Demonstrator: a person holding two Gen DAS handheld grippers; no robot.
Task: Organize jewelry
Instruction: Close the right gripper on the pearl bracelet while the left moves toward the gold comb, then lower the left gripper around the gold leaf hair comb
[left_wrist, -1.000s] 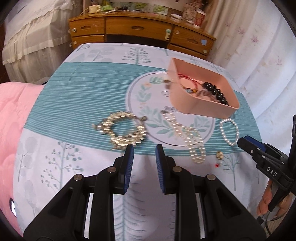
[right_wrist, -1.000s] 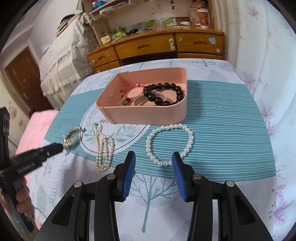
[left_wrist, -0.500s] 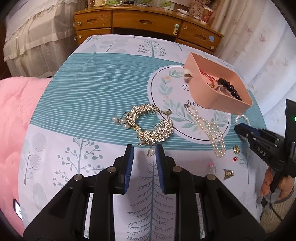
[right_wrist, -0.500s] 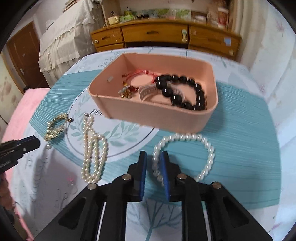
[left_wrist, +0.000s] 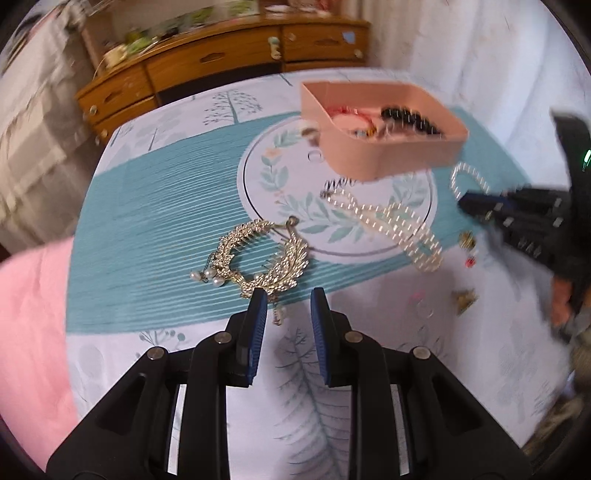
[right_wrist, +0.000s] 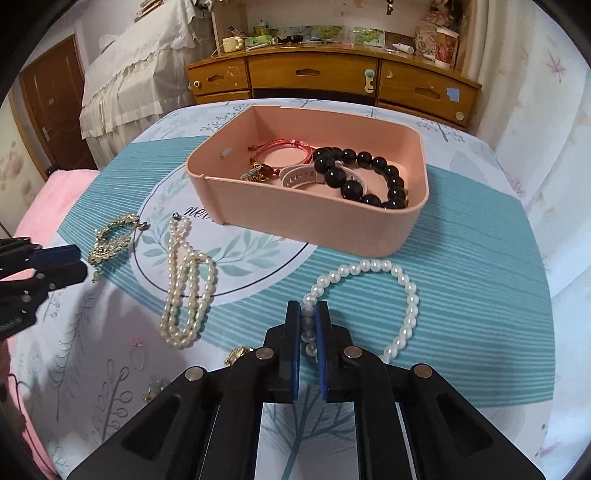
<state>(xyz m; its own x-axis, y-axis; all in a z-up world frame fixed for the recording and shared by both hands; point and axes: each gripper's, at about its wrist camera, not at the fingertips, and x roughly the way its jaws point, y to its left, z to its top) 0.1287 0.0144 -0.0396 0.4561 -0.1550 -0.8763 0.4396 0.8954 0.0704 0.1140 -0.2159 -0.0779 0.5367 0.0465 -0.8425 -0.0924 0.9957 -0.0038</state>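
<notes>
A pink box (right_wrist: 369, 232) holds a black bead bracelet (right_wrist: 369, 177), a red cord bracelet (right_wrist: 284, 146) and a pale band. My right gripper (right_wrist: 307, 314) is shut on the white pearl bracelet (right_wrist: 406, 295), which lies on the cloth in front of the box. My left gripper (left_wrist: 285, 306) is open, its tips just short of the gold leaf hair comb (left_wrist: 258, 258). A long pearl necklace (right_wrist: 184, 288) lies between comb and bracelet. The box (left_wrist: 384, 147) and necklace (left_wrist: 399, 229) also show in the left wrist view.
Small earrings and charms (left_wrist: 465, 295) lie on the tablecloth near the front edge. A wooden dresser (right_wrist: 332, 81) stands behind the table. A pink blanket (left_wrist: 33, 332) lies at the left.
My right gripper has closed on the pearl bracelet's near side. My left gripper has swung toward the gold comb; its view is blurred by motion.
</notes>
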